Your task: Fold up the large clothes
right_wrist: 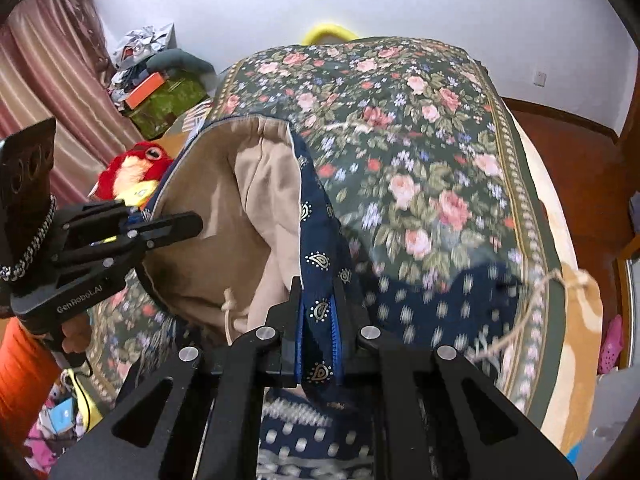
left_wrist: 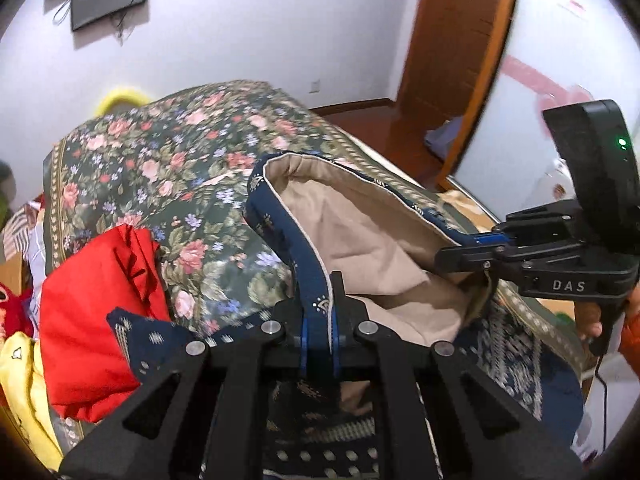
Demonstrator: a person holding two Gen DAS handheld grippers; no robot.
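"DAS" marks the right gripper (left_wrist: pixel 460 248), "GenRobot.AI" the left gripper (right_wrist: pixel 176 224). Both jaws are clamped on the navy paisley garment (right_wrist: pixel 320 256) at lower centre, over the floral bed (right_wrist: pixel 420 128); white wall (left_wrist: pixel 240 20) behind.

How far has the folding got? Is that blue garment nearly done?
Barely started. Both grippers, left and right, are shut on the paisley hem of the navy, beige-lined garment, lifted over the floral bedspread. No fold shows yet; the red cloth lies untouched.
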